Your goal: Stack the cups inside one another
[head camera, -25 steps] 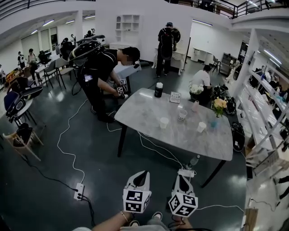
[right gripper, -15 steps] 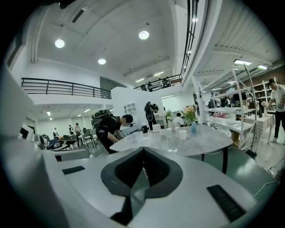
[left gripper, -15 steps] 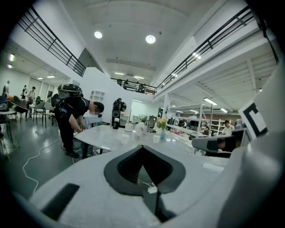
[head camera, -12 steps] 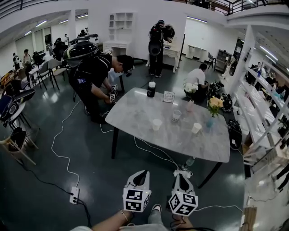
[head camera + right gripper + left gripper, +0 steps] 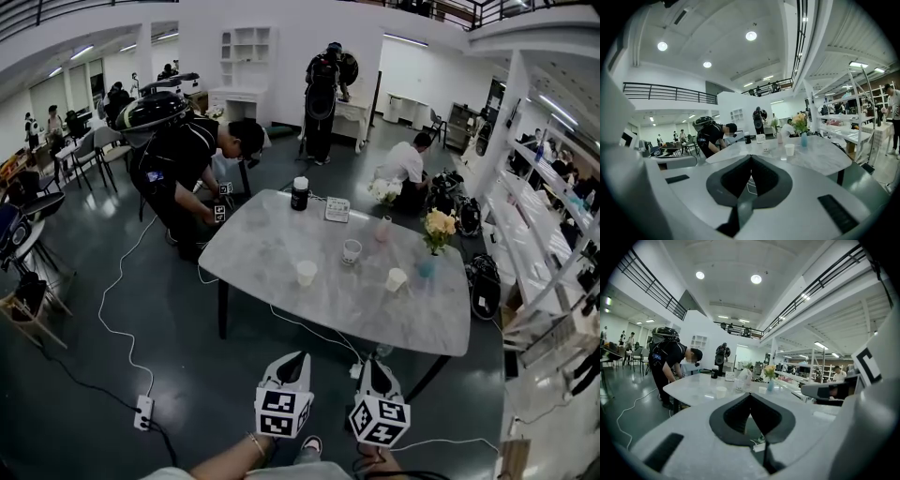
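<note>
With the left gripper (image 5: 300, 359) and right gripper (image 5: 373, 366) both closed and empty short of the grey marble-topped table (image 5: 272, 234), grip its three separate small pale cups (image 5: 307, 273), probably light and crushable, gently by the rim.

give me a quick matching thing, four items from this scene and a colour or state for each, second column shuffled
1 black jar
2 yellow flowers
3 middle cup
4 left gripper

a jaws shut, nothing held
b see-through
c white lid on top
d standing in a blue vase

Pairs: 1-c, 2-d, 3-b, 4-a
</note>
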The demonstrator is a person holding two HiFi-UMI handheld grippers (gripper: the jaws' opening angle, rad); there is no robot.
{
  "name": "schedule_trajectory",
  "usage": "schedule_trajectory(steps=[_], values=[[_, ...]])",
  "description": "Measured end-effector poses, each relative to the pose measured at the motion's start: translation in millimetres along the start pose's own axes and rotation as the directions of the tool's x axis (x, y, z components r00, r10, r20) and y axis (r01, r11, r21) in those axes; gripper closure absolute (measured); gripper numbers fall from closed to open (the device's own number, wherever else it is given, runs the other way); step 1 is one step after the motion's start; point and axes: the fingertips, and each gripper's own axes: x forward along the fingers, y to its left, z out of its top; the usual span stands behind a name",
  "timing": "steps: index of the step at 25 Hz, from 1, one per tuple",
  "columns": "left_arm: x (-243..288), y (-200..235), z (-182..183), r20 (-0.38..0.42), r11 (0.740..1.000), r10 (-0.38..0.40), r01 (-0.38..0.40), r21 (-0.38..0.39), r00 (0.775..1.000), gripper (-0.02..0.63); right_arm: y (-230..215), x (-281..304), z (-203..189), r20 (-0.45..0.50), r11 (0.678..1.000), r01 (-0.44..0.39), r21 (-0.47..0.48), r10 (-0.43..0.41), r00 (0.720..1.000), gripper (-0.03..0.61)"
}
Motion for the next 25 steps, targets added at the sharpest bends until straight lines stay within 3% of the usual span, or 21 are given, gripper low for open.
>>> schedule_trajectory(steps=[9, 25], values=[[56, -21, 3, -0.019, 1.0, 0.009, -0.009, 0.003, 1.0, 0.611, -53, 34, 13, -0.016, 1.0, 0.013, 0.014, -0.013, 1.0, 0.572], [139, -31, 9, -0.037, 0.997, 0.072, -0.072, 0.004, 0.997, 0.611, -114, 105, 28, -0.041, 0.999, -0.043, 0.016, 0.043, 0.998, 0.572]])
